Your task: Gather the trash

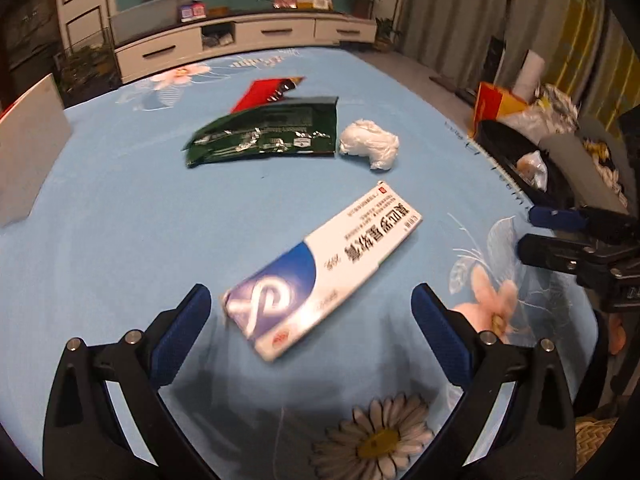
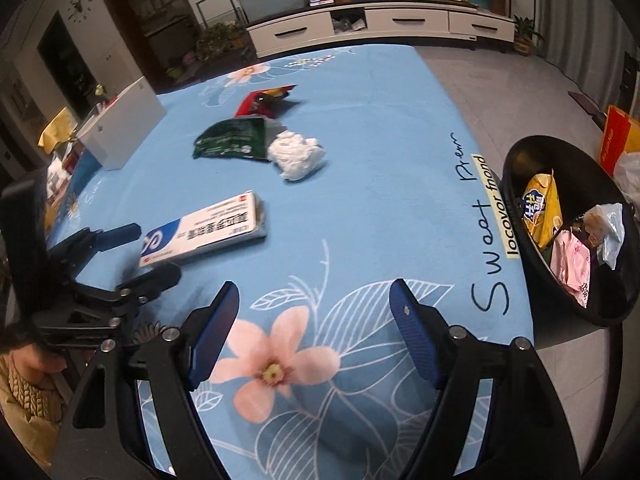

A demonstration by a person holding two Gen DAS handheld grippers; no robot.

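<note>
Left tool (image 1: pixel 311 312) wide open, straddling near end of blue-white box (image 1: pixel 320 276), pads not touching. Right tool (image 2: pixel 314 328) open, empty, over counter (image 2: pixel 380 160). Black bin (image 2: pixel 568 236) at 3 o'clock. White wad (image 2: pixel 296 156), green packet (image 2: pixel 232 140) at 12.

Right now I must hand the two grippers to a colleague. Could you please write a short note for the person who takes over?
Left gripper: open, empty, the near end of the medicine box lying between its fingers, not gripped.
Right gripper: open, empty, over bare tablecloth, near the black bin.
On the table: medicine box, green wrapper, red wrapper, white crumpled ball.
Done: the bin at the table's right edge already holds a yellow snack bag and other wrappers.
Left: close on the box and bin it, then the other three pieces.
</note>
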